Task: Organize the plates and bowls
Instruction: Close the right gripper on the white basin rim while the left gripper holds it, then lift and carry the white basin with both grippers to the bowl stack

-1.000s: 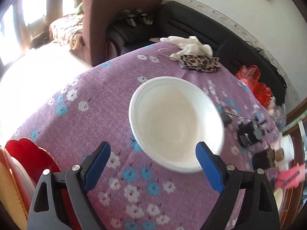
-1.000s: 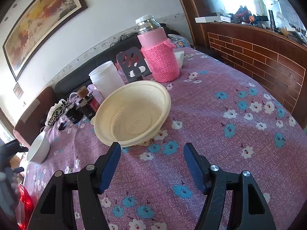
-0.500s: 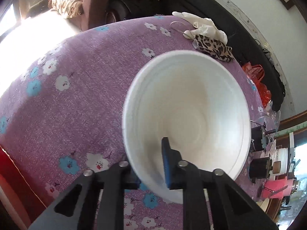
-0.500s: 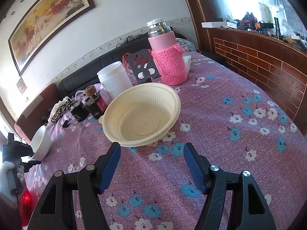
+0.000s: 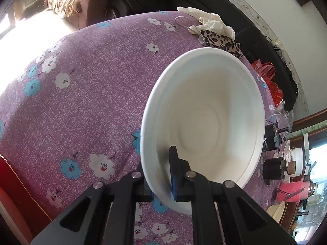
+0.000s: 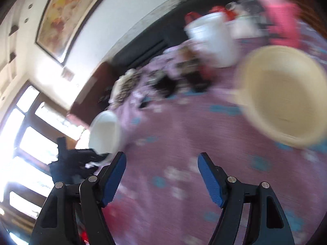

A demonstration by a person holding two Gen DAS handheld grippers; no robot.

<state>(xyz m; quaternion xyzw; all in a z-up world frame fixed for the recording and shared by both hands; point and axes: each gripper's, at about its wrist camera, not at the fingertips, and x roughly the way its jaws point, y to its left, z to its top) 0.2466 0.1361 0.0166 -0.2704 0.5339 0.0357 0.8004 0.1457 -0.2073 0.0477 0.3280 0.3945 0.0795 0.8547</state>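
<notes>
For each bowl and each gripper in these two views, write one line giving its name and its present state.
white bowl: empty, tilted, rim pinched by the left gripper.
left gripper: shut on the white bowl's rim, one pad inside, one outside.
cream bowl: empty, upright on the floral tablecloth, untouched, blurred.
right gripper: jaws opening, nothing between them.
white tub: upright on the table; blurred.

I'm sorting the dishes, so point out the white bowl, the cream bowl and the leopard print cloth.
white bowl [image 5: 212,110]: left wrist view, inner wall.
cream bowl [image 6: 284,96]: right wrist view, blurred inside.
leopard print cloth [image 5: 218,40]: left wrist view, its middle.
</notes>
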